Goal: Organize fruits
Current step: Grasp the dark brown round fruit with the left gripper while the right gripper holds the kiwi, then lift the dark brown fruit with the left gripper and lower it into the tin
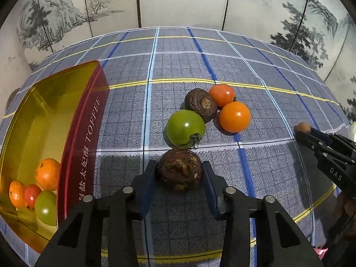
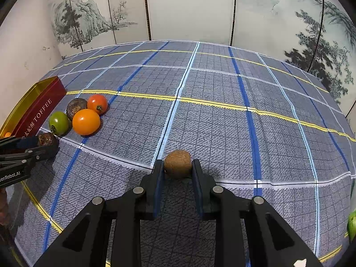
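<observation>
My left gripper [image 1: 179, 166] is shut on a dark brown, rough round fruit [image 1: 180, 173] low over the checked cloth, its blue pads touching both sides. Just beyond it lie a green tomato [image 1: 185, 128], a second dark brown fruit [image 1: 201, 104], a red tomato [image 1: 222, 94] and an orange tomato [image 1: 234, 116], bunched together. To the left stands an open red and gold toffee tin [image 1: 84, 133] holding two small oranges, a red tomato and a green one. My right gripper [image 2: 178, 162] is shut on a light brown walnut [image 2: 178, 165] to the right of the pile.
A blue checked tablecloth [image 2: 222, 122] covers the table, which ends at a painted folding screen [image 2: 189, 11] behind. Something green [image 2: 352, 224] shows at the right edge of the right wrist view. The left gripper [image 2: 47, 141] is visible at that view's left edge.
</observation>
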The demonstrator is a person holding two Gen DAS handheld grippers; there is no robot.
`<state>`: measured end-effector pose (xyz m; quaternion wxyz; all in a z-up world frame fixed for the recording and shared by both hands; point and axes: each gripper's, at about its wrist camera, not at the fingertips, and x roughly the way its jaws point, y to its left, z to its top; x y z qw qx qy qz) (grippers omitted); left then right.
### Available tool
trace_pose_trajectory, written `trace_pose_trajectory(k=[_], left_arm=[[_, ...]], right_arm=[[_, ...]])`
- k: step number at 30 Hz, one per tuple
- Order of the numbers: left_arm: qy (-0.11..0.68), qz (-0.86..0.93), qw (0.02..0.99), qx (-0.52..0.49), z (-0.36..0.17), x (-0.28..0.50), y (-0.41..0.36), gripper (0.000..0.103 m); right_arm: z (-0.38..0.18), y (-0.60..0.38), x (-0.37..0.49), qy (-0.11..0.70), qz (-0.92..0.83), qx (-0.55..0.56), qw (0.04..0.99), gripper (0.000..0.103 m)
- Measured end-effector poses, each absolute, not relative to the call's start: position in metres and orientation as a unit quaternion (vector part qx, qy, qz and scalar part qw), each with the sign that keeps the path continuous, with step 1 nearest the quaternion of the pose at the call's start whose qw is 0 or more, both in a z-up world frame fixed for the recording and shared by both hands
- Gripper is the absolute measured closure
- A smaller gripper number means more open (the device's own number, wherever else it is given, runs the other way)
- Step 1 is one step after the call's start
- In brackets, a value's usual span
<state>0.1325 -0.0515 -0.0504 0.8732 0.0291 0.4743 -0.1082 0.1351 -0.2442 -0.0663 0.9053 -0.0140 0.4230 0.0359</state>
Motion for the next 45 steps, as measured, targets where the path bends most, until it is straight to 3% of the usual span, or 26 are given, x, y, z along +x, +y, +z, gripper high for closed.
trace_pose_trajectory(k=[11, 25, 45], left_arm=[[0.474, -0.117, 0.872, 0.037, -0.048, 0.112, -0.051, 0.062], [0.44, -0.117, 0.89, 0.019, -0.003, 0.088, -0.019, 0.062], [0.421, 0.019, 0.906, -0.027, 0.024, 0.128, 0.128, 0.062]], right_arm=[[-0.066, -0.243, 0.135, 0.423, 0.035, -0.015, 0.905, 0.08], [-0.067, -0.243, 0.135, 0.423, 0.033, -0.019, 0.905, 0.08], [-0.066, -0.242, 0.135, 0.423, 0.032, -0.02, 0.905, 0.08]])
